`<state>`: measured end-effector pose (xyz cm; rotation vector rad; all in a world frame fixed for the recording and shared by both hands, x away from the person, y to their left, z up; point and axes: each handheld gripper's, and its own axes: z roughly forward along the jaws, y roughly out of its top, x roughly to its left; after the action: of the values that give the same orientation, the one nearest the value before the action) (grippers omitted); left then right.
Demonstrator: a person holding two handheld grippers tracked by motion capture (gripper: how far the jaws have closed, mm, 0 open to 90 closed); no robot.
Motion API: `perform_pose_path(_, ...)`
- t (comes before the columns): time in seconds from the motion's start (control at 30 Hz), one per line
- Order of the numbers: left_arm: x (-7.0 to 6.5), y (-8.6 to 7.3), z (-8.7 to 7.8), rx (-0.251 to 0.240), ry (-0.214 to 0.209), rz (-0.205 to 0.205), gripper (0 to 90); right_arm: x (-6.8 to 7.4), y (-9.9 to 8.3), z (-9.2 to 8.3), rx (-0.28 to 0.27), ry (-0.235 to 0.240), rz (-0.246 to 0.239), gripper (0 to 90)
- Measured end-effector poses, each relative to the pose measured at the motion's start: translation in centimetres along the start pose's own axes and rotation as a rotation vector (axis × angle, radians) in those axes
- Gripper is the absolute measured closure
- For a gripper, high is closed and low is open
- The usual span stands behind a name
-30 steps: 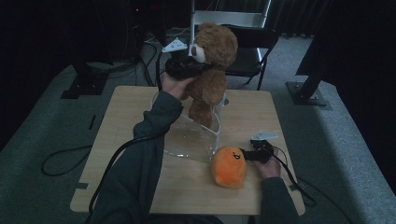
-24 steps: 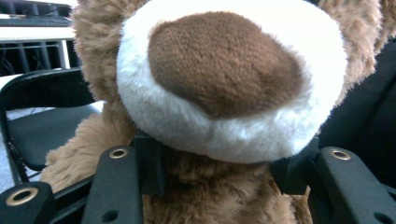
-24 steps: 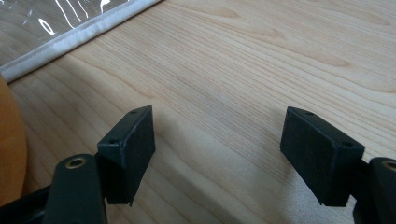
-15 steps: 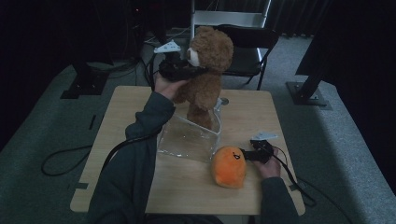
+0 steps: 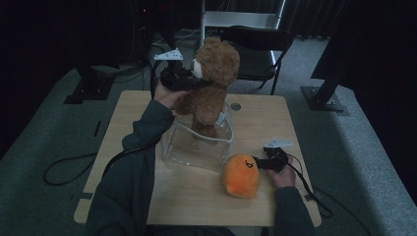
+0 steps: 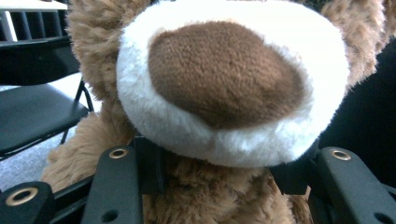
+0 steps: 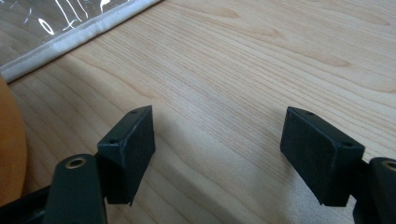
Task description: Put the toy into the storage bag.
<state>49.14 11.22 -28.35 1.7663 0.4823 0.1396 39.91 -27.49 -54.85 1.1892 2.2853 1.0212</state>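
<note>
Brown plush bear point(image 5: 210, 81) hangs upright over clear soft-walled bag point(image 5: 196, 145) mid-table, feet at or just inside the bag mouth, head well above it. L gripper point(image 5: 189, 82) clamps it at the neck, just under the muzzle; in left gripper view both black jaws press into fur either side of the throat, white muzzle w/ brown nose patch point(image 6: 224, 70) right above them. So: L clenched on the bear, bear carried, not resting on anything I can confirm.

R gripper point(image 5: 263, 163) lies low on the wooden table point(image 5: 255, 123), jaws spread w/ nothing between them – bare wood grain btwn the pads in right gripper view, white bag hem point(image 7: 79, 32) up at the corner. Orange plush point(image 5: 241, 174) sits just beside it, nearest the person, touching or nearly touching the bag's front wall; can't tell which.

Risks, as I judge them:
- Bag walls look floppy, unsupported. Bear's legs could catch the rim and fold it inward, closing the mouth.
- Bear is bulky vs. the opening; pushing down may tip or slide the bag toward orange plush, since R isn't bracing it.
- Neck grip on soft fur: body may swing or pivot, so feet miss the mouth.
- Letting go high → bear topples over the rim, onto the table.
</note>
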Motion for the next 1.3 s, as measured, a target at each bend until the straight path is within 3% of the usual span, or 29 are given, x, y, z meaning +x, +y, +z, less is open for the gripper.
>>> perform_pose_path(0.37, 0.2, -0.8, -0.4, 0.043, -0.053, 0.01, 47.5, 0.0, 0.0, 0.0, 0.0, 0.002, 0.0, 25.4)
perform_pose_path(1.3, -0.3, -2.3, 0.8, 0.161, -0.118, 0.056, 47.5, 0.0, 0.0, 0.0, 0.001, 0.001, 0.001, 25.4)
